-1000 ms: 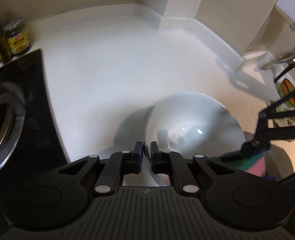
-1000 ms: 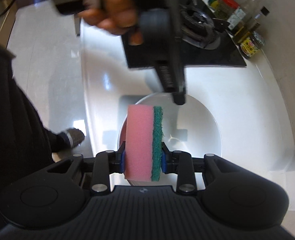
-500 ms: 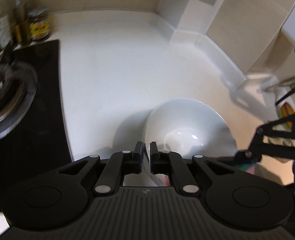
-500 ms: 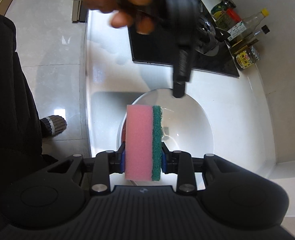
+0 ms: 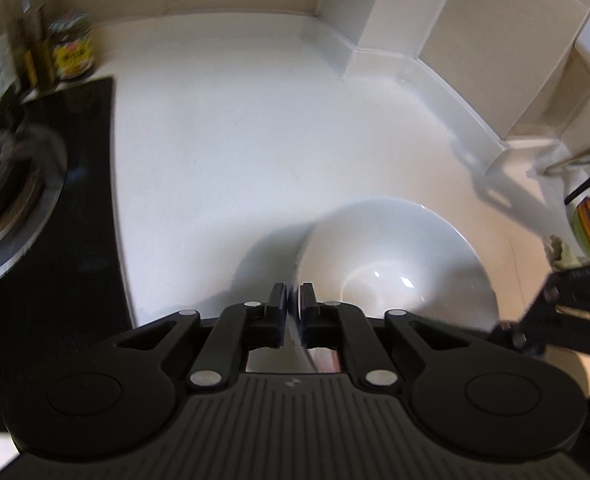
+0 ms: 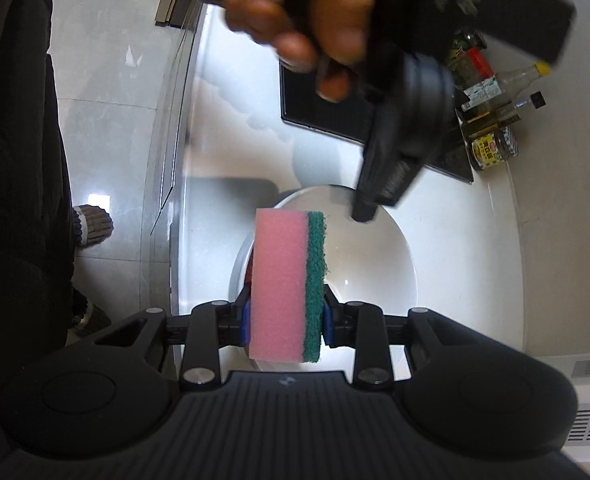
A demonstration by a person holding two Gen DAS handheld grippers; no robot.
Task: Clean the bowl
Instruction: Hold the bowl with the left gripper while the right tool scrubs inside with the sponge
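A white bowl (image 5: 395, 248) stands on the white counter. My left gripper (image 5: 293, 300) is shut on its near rim, with the thin edge pinched between the pads. From the right wrist view the same gripper (image 6: 365, 212) comes down onto the far rim of the bowl (image 6: 367, 264), held by a hand (image 6: 319, 20). My right gripper (image 6: 287, 314) is shut on a pink sponge (image 6: 281, 280) with a green scouring side, which hangs over the bowl's left half. The right gripper's linkage (image 5: 535, 320) shows at the right edge of the left wrist view.
A black glass hob (image 5: 75, 200) with a burner (image 5: 7, 200) lies left of the bowl. Jars and bottles (image 6: 491, 148) stand behind it. A tap (image 5: 575, 160) and sink area sit at the right. The counter's front edge (image 6: 179, 200), floor and a foot (image 6: 93, 224) lie left.
The left gripper has stayed on the bowl's rim while its view swung towards the hob and jars. The right gripper has drawn back and rolled a little, with the sponge still between its pads.
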